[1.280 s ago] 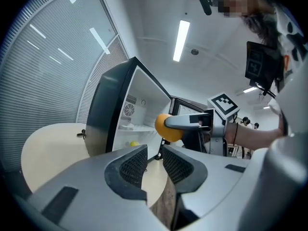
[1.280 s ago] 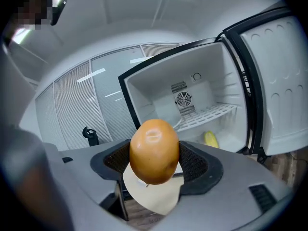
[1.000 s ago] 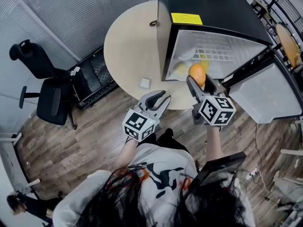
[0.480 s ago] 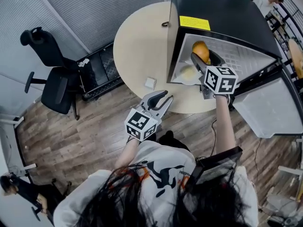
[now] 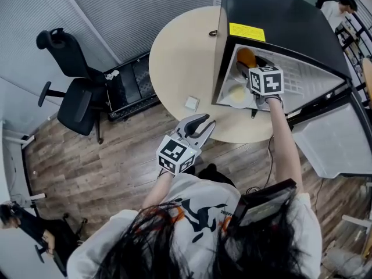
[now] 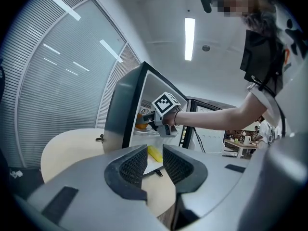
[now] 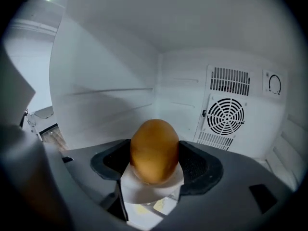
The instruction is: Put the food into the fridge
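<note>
A black mini fridge (image 5: pixel 279 16) stands on the round beige table (image 5: pixel 180 63) with its door swung open to the right. My right gripper (image 5: pixel 249 64) reaches into the white fridge compartment, shut on an orange oval fruit (image 5: pixel 246 57). In the right gripper view the fruit (image 7: pixel 154 150) sits between both pads, held above the white floor and facing the back wall. A pale yellow food item (image 5: pixel 238 92) lies on the fridge floor below it. My left gripper (image 5: pixel 199 127) hovers at the table's front edge, open with nothing between its fingers (image 6: pixel 134 165).
A small white square object (image 5: pixel 191 103) lies on the table near the fridge's front corner. The open fridge door (image 5: pixel 325 141) juts out at the right. A black office chair (image 5: pixel 72 95) stands at the left. A fan grille (image 7: pixel 225 114) covers the fridge's back wall.
My right gripper has carried the orange fruit from the front of the fridge into the compartment. The left gripper has stayed by the table edge.
</note>
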The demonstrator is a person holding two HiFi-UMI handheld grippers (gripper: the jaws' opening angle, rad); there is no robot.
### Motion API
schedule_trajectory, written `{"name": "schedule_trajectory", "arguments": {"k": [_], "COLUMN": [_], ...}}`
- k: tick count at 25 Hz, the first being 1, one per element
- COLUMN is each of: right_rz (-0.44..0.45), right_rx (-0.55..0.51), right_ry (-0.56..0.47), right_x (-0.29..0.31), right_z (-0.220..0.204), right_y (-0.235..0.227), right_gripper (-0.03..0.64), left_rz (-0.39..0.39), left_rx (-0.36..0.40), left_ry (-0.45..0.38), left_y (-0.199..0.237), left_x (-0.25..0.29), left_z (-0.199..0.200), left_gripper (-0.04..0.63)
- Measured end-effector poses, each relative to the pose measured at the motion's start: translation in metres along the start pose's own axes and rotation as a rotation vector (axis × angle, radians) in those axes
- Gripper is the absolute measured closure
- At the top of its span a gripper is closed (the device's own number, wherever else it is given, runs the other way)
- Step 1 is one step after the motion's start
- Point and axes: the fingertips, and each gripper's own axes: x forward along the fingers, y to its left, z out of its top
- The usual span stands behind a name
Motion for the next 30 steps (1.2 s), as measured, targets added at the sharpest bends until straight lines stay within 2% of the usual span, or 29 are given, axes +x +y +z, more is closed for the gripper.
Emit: {"name": "schedule_trajectory", "arguments": {"k": [15, 25, 30], "right_rz": [-0.009, -0.011, 0.018], "right_rx": [0.085, 0.213, 0.256], "right_ry": [-0.012, -0.286, -0.357], "right_x": [0.003, -0.082, -0.115], "right_z": [-0.011, 0.01, 0.008], "right_y": [-0.008, 0.013, 0.044], "right_gripper": [0.276, 0.276, 0.278], "left_rz": [-0.011, -0.032, -0.057], "left_rx": [-0.003, 0.002, 0.007], "left_ry": [0.007, 0.015, 0.015], "left_y": [0.0, 0.001, -0.003], "left_x": [0.0, -0.002, -0.004], "left_z": [-0.002, -0.004, -0.003], "left_gripper": [0.502, 0.502, 0.502]}}
